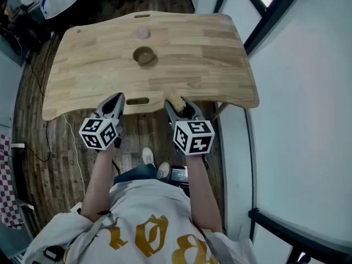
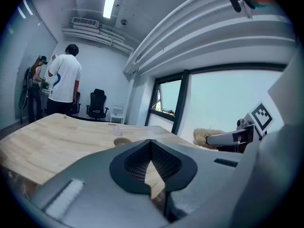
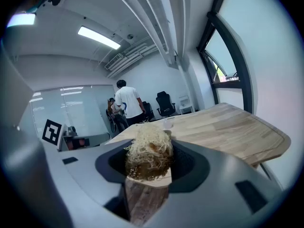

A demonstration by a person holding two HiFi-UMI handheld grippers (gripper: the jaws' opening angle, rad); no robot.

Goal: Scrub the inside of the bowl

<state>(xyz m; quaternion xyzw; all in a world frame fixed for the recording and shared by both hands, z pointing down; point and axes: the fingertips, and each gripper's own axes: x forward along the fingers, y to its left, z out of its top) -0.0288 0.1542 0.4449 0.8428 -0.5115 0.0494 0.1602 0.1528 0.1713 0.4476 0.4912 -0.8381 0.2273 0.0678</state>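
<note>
A small brown bowl [image 1: 143, 55] stands upright on the wooden table [image 1: 88, 65], in the middle toward the far side; the left gripper view shows the bowl [image 2: 122, 141] small and distant. My right gripper [image 1: 179, 105] hovers over the table's near edge, shut on a straw-coloured fibrous scrubber [image 1: 176, 100]. That scrubber [image 3: 148, 155] fills the right gripper [image 3: 148, 171] between its jaws. My left gripper [image 1: 114, 103] sits beside it at the near edge, jaws together with nothing held. In its own view the left gripper [image 2: 151, 144] shows only a thin slit.
A pale pink cup [image 1: 142, 33] stands behind the bowl. A person in a white shirt [image 2: 64, 84] stands past the table's far left corner, near office chairs [image 2: 97, 109]. A white wall with windows [image 1: 297, 92] runs along the right. The table has a slot [image 1: 137, 100] near its front edge.
</note>
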